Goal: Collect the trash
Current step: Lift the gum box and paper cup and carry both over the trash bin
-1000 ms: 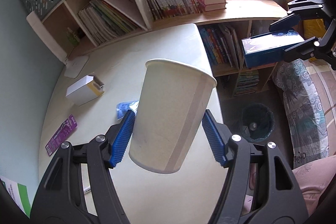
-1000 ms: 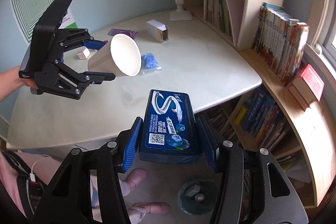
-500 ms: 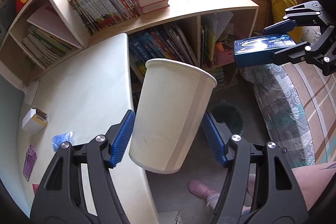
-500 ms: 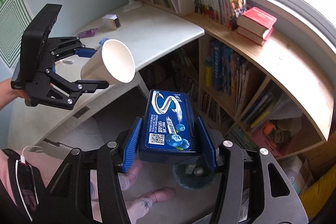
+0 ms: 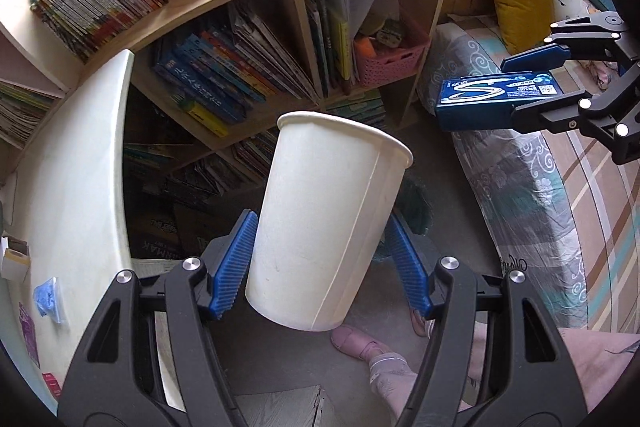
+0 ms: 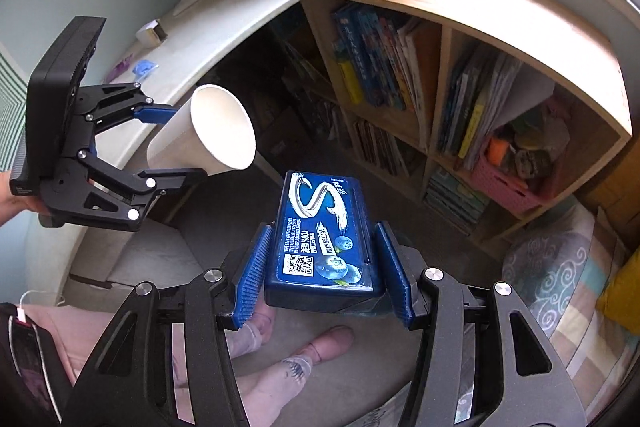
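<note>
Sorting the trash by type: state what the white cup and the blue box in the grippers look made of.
White tapered cup: apparently paper, matte, with a rolled rim and a vertical side seam. Dark blue rectangular box: probably plastic or tin, which one is unclear; glossy printed lid with a QR code, rounded moulded edges. The left gripper holds the cup, the right gripper the box.

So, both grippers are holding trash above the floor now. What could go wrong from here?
1. The left gripper holds the paper cup near its base only, so the cup could tip out early.
2. The dark bin is mostly hidden behind the cup, so a drop may miss it.
3. The right gripper could drop the blue box on the person's feet below.
</note>
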Action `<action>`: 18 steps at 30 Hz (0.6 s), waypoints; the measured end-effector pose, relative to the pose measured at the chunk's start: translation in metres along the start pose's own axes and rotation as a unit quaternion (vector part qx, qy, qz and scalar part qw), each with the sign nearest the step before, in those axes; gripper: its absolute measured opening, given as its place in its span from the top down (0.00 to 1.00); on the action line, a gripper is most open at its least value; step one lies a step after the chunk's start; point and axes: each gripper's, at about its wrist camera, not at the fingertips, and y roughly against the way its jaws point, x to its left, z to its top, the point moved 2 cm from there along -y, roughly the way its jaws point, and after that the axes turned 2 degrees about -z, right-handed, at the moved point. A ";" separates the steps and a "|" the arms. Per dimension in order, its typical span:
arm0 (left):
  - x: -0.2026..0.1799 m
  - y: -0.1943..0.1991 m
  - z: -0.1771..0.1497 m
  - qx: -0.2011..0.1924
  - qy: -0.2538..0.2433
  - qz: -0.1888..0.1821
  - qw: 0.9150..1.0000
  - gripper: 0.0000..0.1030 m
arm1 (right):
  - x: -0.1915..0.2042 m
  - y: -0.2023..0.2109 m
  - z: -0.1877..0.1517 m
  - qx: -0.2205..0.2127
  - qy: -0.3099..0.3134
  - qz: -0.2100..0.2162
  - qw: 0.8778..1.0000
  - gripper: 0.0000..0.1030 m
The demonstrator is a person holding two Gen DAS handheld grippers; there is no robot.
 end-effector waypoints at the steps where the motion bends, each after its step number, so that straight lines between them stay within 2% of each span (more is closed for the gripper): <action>1: -0.004 -0.009 0.001 0.006 0.000 -0.004 1.000 0.39 | -0.005 -0.006 -0.004 0.004 -0.008 0.001 1.000 0.48; 11: -0.024 -0.095 0.004 0.055 -0.001 -0.023 0.998 0.39 | -0.047 -0.075 -0.034 0.037 -0.044 -0.011 0.998 0.48; 18: -0.035 -0.153 -0.005 0.086 -0.022 -0.025 0.996 0.39 | -0.076 -0.127 -0.057 0.054 -0.084 -0.005 0.995 0.48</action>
